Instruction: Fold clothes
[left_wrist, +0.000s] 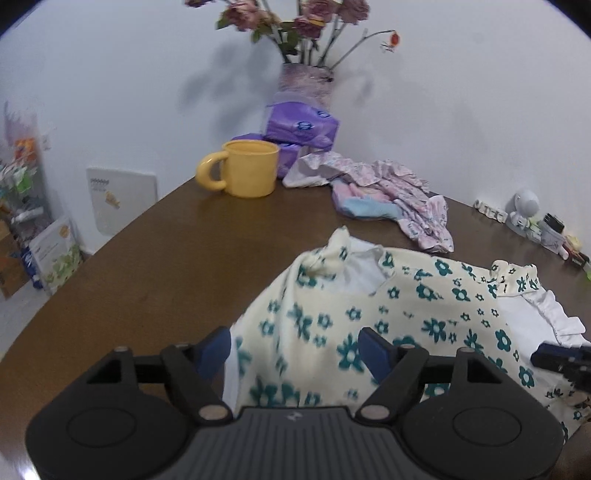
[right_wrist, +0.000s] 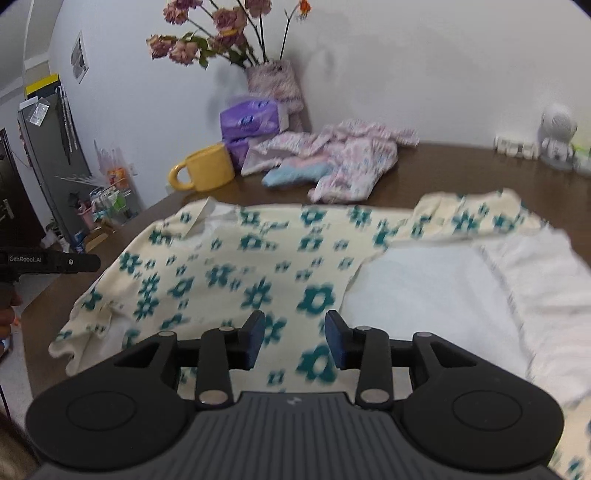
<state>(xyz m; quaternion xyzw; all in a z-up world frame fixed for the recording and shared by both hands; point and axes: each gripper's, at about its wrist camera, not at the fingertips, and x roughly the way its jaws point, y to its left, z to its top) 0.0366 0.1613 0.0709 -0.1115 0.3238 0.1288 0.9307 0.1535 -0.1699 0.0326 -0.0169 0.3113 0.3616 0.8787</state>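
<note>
A: Two tools, left and right, both spread wide, holding nothing. My floral garment lies half-folded on the tabletop, nearer me than the yellow mug.

B: Risk?

A: Pinching one layer only; I'd drag the white lining askew, toward the mug.

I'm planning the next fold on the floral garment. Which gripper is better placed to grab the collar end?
Left. The left gripper hovers open over the floral garment on the side where its collar lies. The right gripper, also open, sits nearer the white lining.
</note>
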